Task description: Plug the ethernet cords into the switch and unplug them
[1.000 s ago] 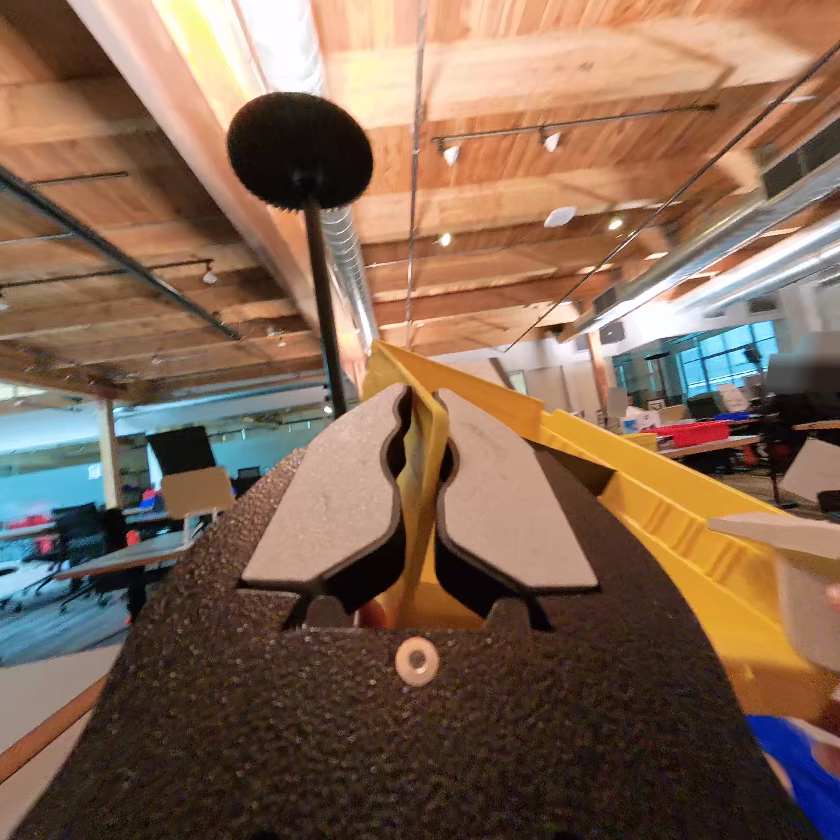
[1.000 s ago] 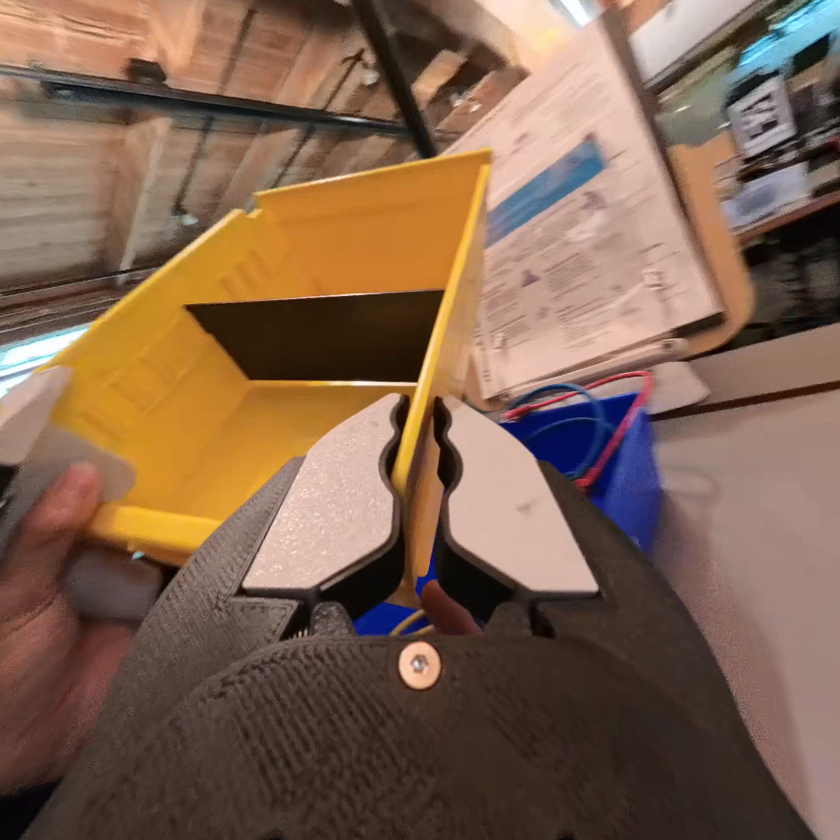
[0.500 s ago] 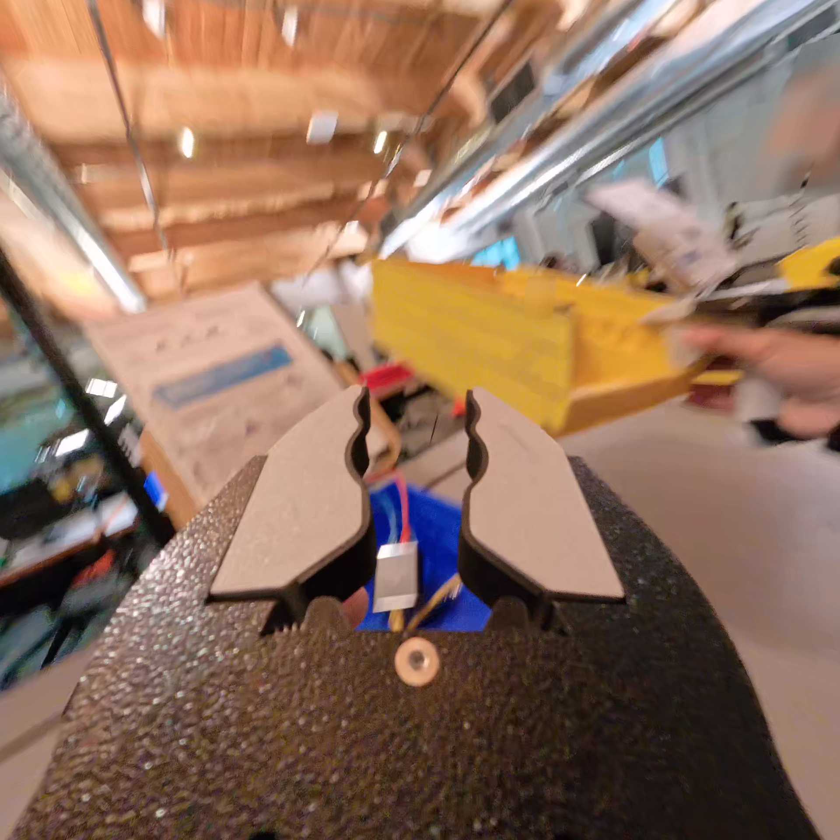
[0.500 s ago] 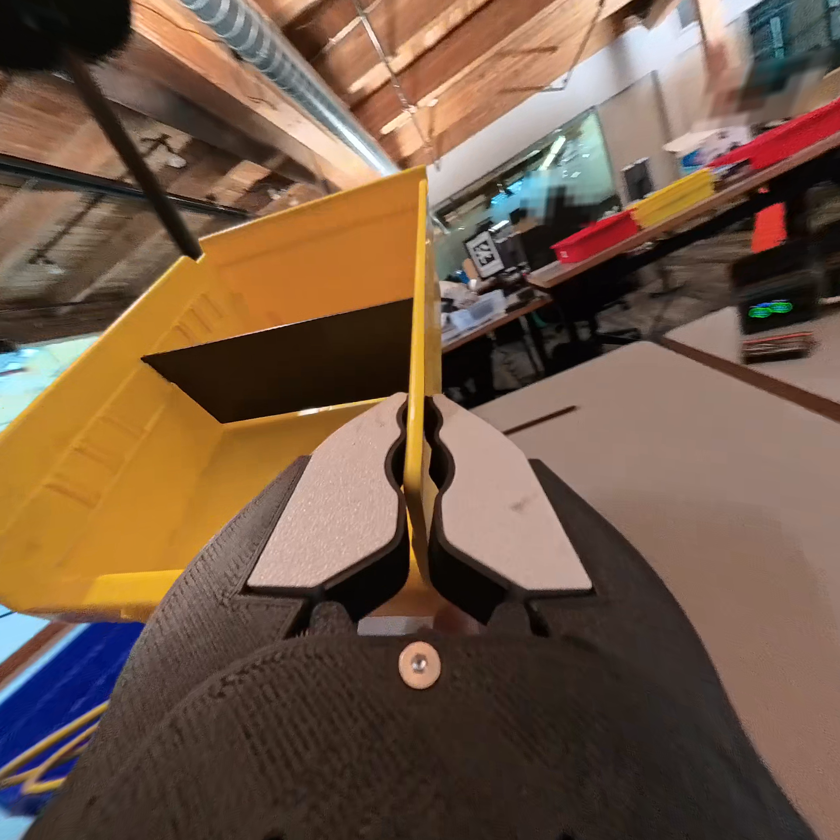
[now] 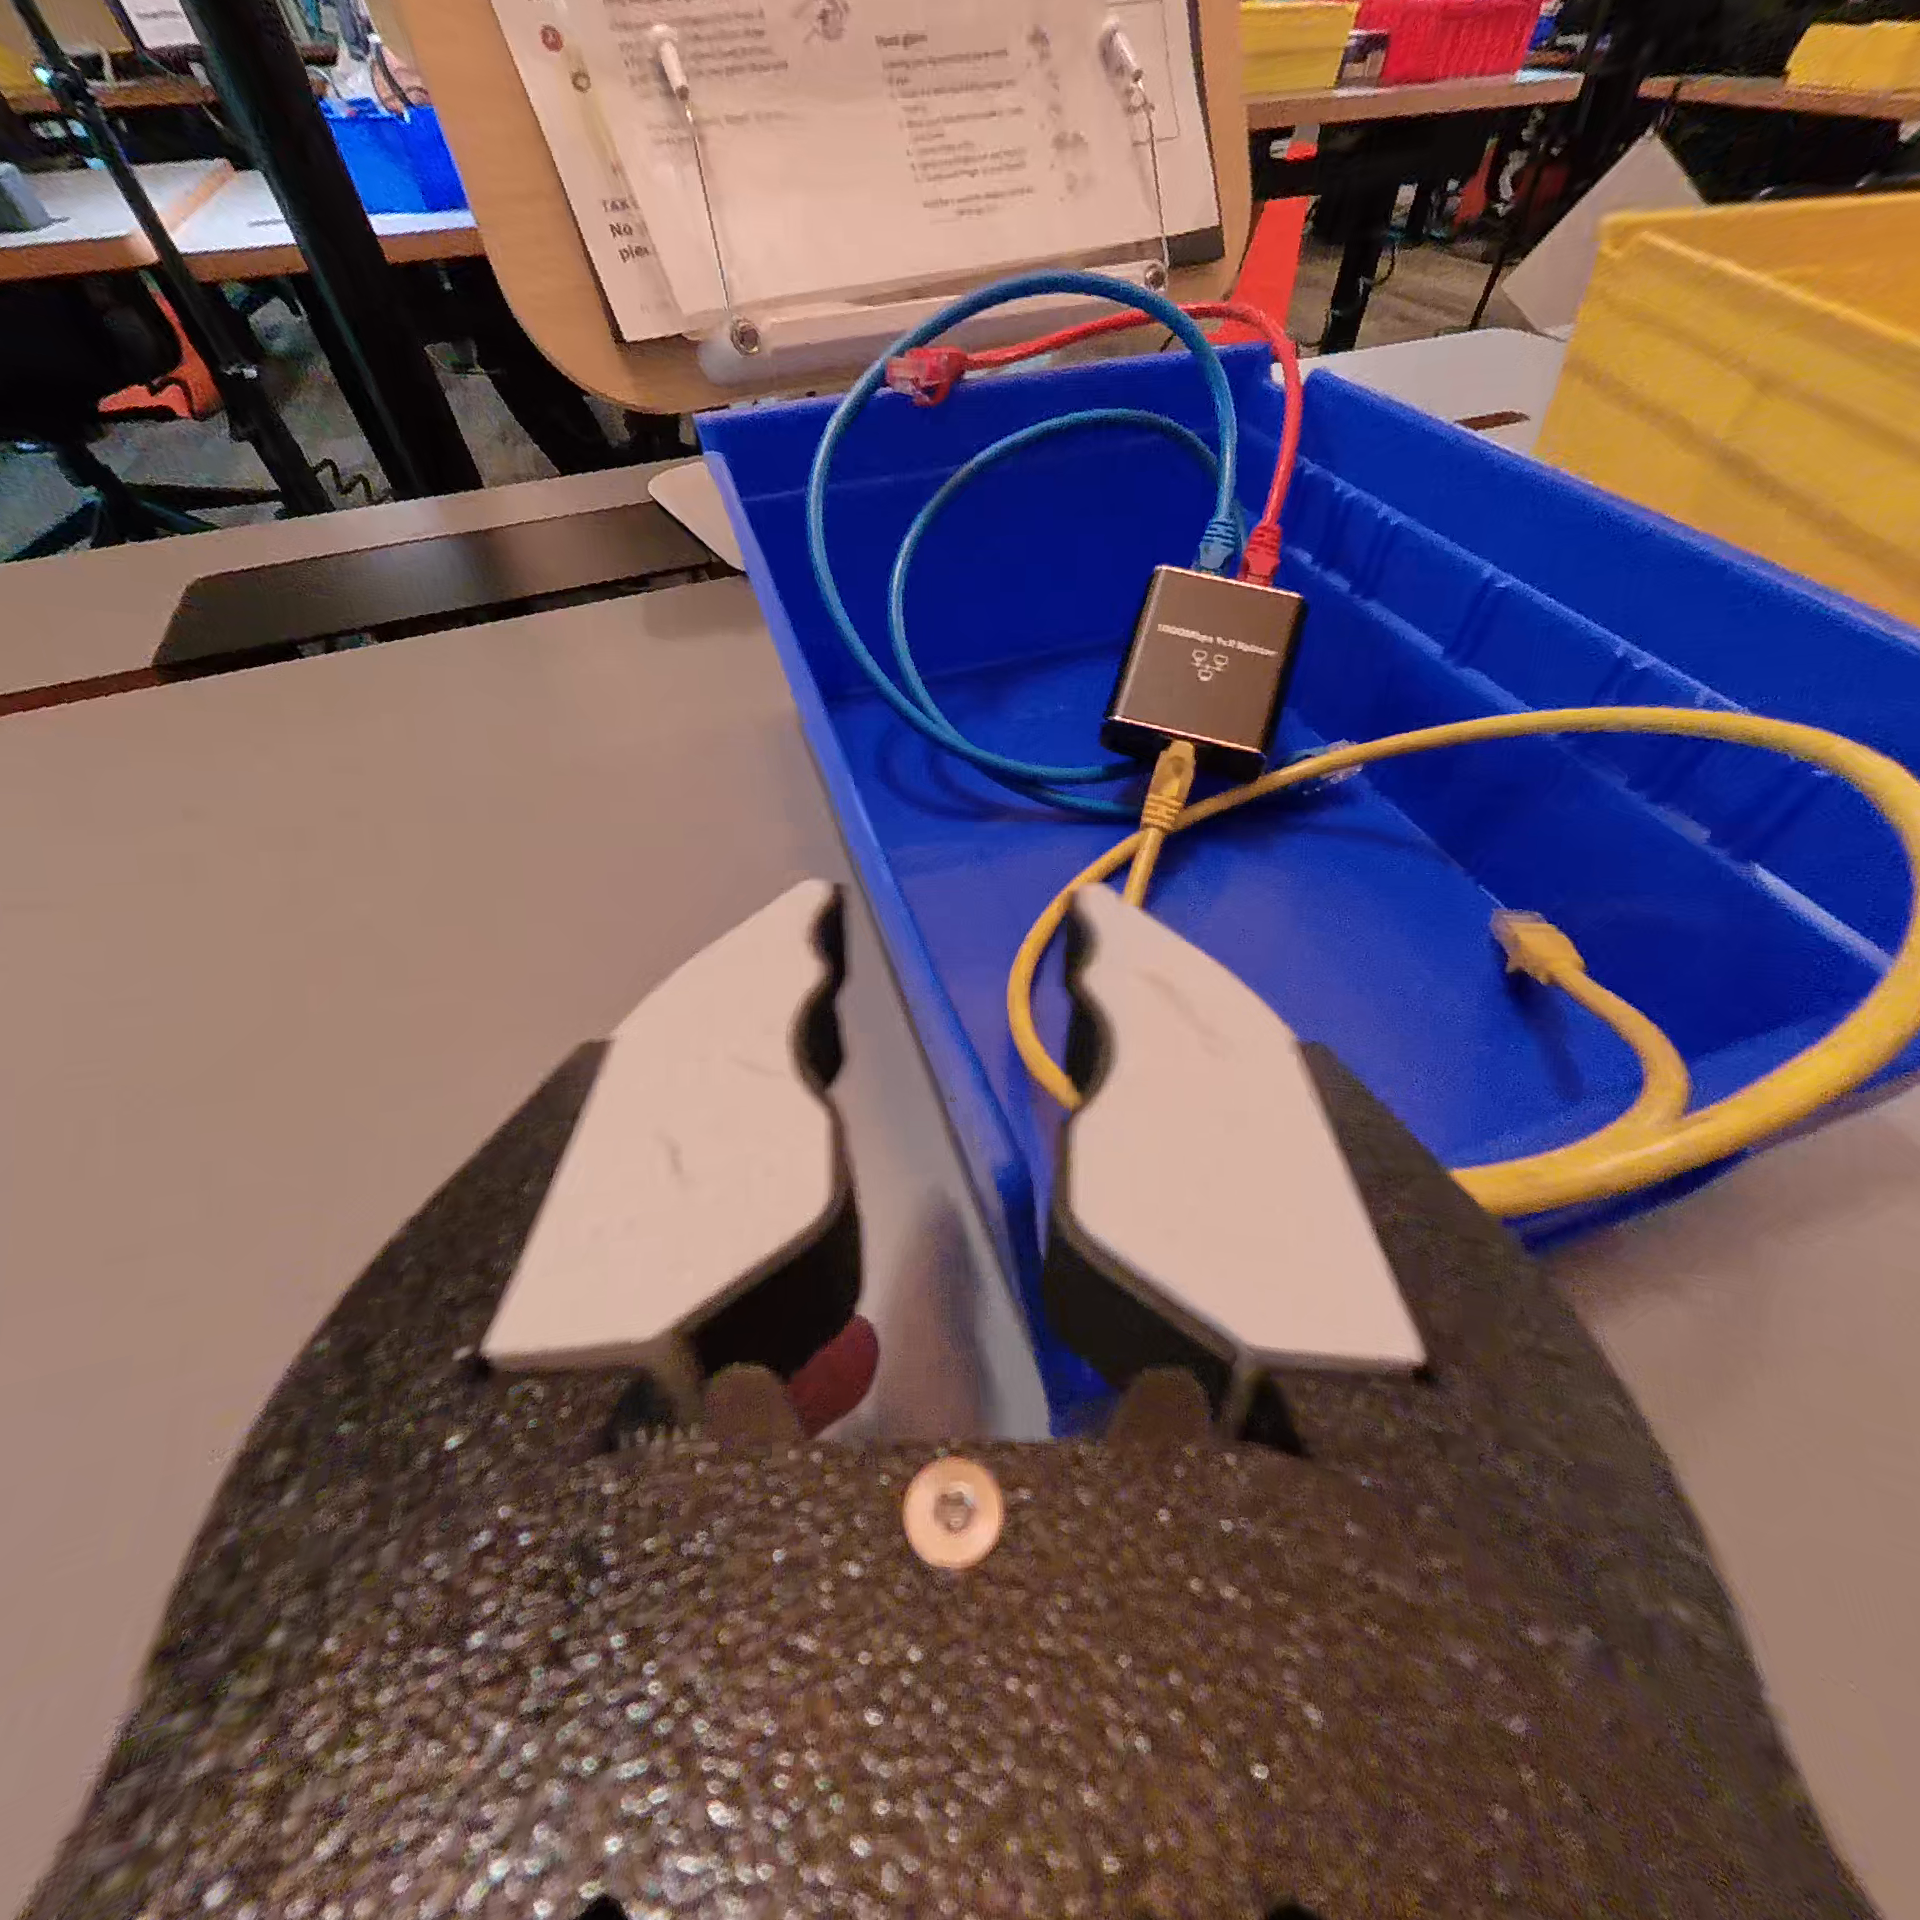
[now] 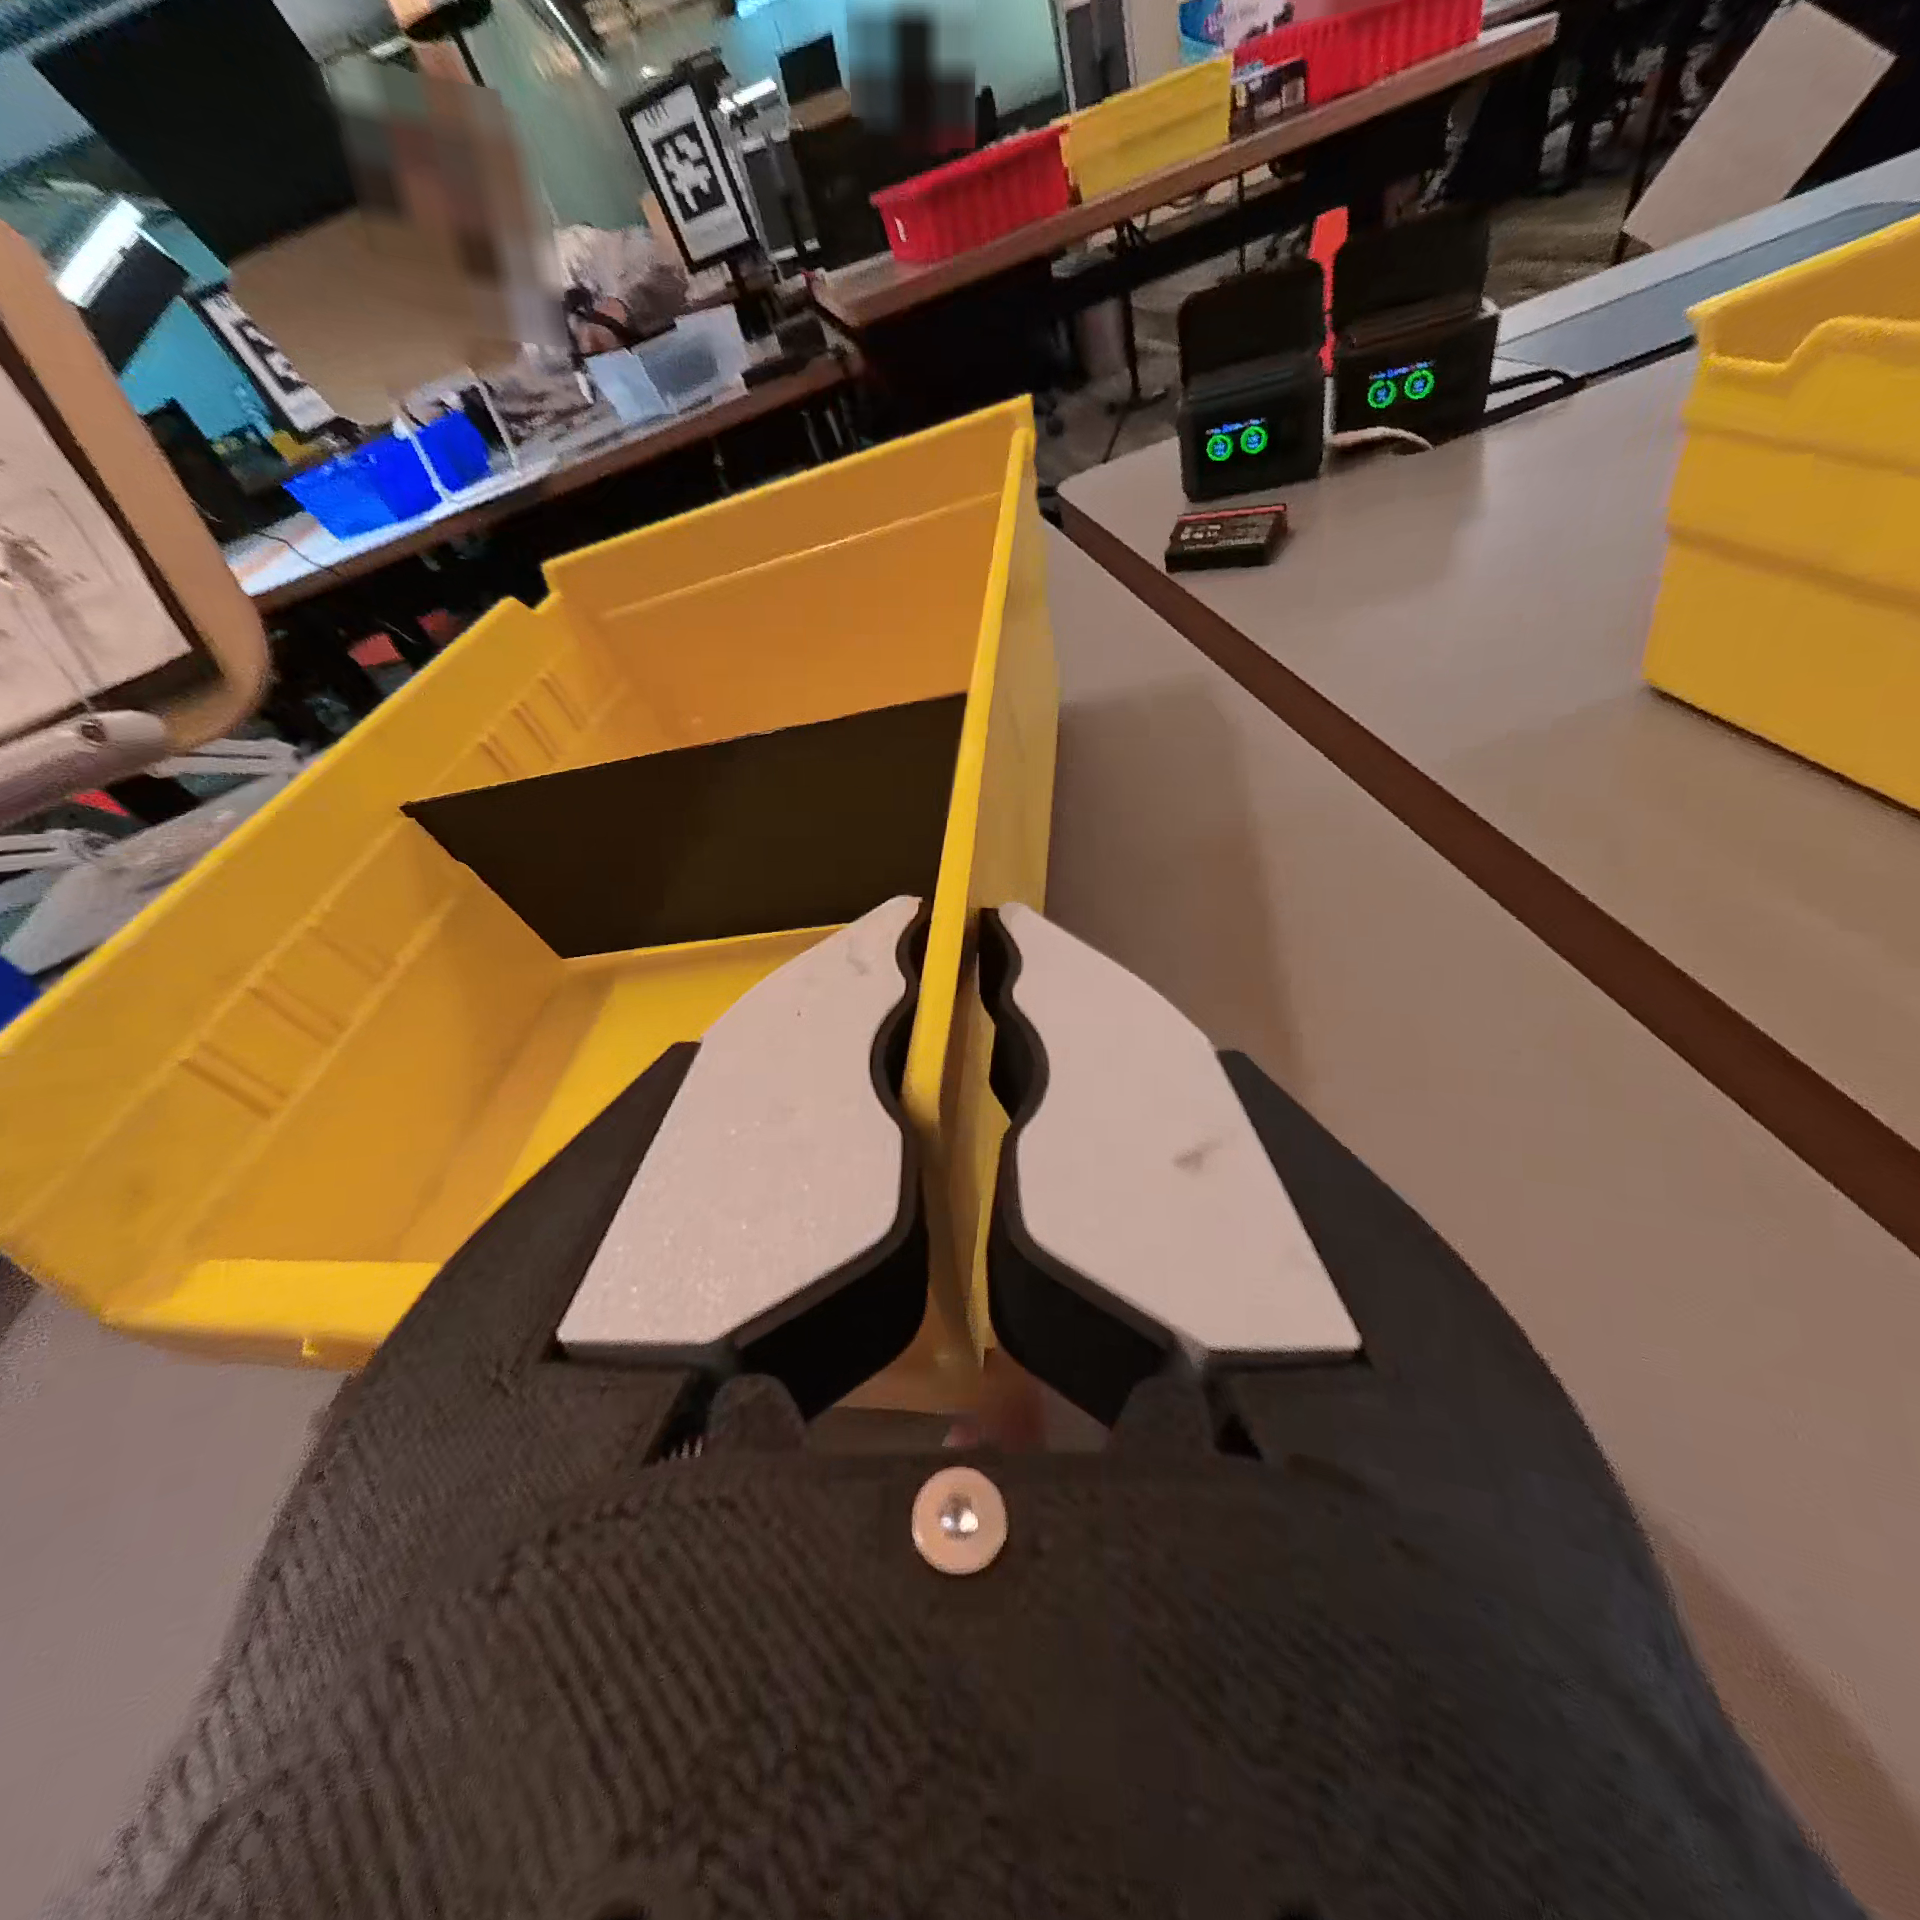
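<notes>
A small black switch (image 5: 1205,660) lies in a blue bin (image 5: 1558,582). A blue cord (image 5: 862,623) and a red cord (image 5: 1288,416) are plugged into its far side, and a yellow cord (image 5: 1558,722) into its near side. The red cord's free plug (image 5: 925,372) hangs over the bin's far rim. The yellow cord's free plug (image 5: 1527,940) lies on the bin floor. My left gripper (image 5: 951,914) is open and empty, straddling the bin's near left wall. My right gripper (image 6: 951,925) is shut on the side wall of an empty yellow bin (image 6: 436,1039), low over the table.
A board with a clipped paper sheet (image 5: 883,135) stands behind the blue bin. The yellow bin has a black divider (image 6: 707,821). A second yellow bin (image 6: 1797,582) and two black devices with green lights (image 6: 1247,416) stand on the table to the right.
My left gripper let go of the yellow bin, opened and swung down to the blue bin. My right gripper carried the yellow bin away to the right and lowered it to the table.
</notes>
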